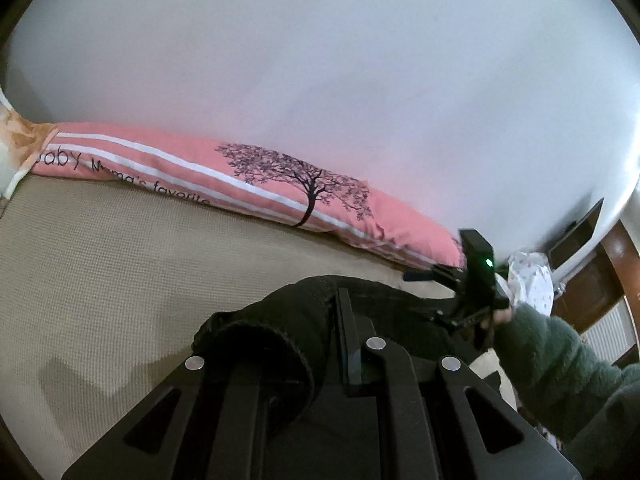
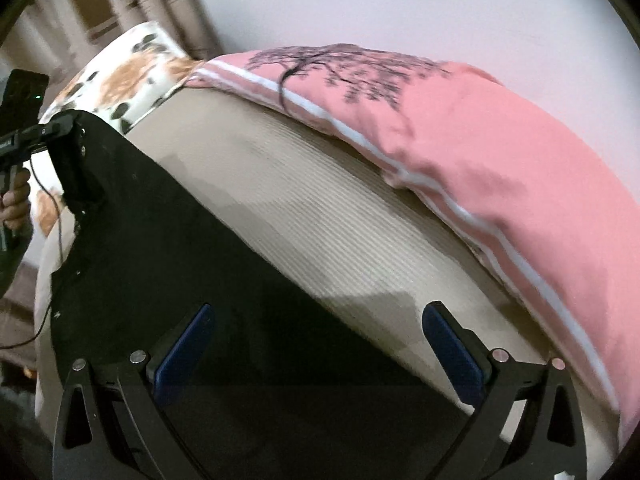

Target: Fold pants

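Left wrist view: left gripper [image 1: 344, 344], jaws pinched on bunched black fabric pants [image 1: 288, 320] at 6 o'clock, over the beige ribbed bed cover [image 1: 120, 280]. Pink striped pillow [image 1: 260, 176], tree print, reads "baby" and "Mama's favorite". Right gripper [image 1: 474, 276] at 3 o'clock.

Right wrist view: right gripper [image 2: 320, 356], blue-padded jaws spread apart above the pants [image 2: 168, 264], long axis running 10 to 5 o'clock. Floral pillow [image 2: 132, 76] at 11 o'clock.
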